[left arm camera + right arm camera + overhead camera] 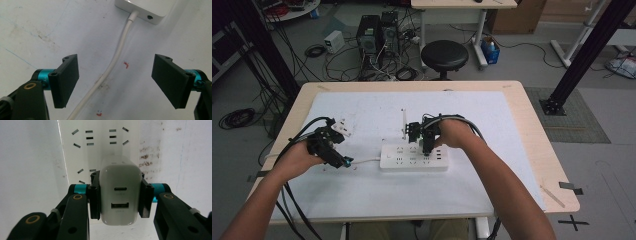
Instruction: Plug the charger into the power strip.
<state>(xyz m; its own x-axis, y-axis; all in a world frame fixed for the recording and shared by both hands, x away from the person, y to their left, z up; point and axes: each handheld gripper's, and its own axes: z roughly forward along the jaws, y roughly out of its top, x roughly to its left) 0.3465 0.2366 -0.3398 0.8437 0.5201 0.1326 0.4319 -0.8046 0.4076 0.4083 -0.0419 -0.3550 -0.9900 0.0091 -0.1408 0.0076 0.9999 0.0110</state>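
A white power strip lies in the middle of the white mat, its cord running left. My right gripper points down over the strip. In the right gripper view this gripper is shut on a white USB charger, whose two ports face the camera, right above the strip's sockets. Whether its prongs sit in a socket is hidden. My left gripper hovers at the cord; its jaws stand open either side of the cord, not touching it, near the strip's end.
A small white plug-like part lies on the mat behind the left hand. A thin white stick lies behind the strip. Beyond the table stand a black stool, computer towers and loose cables.
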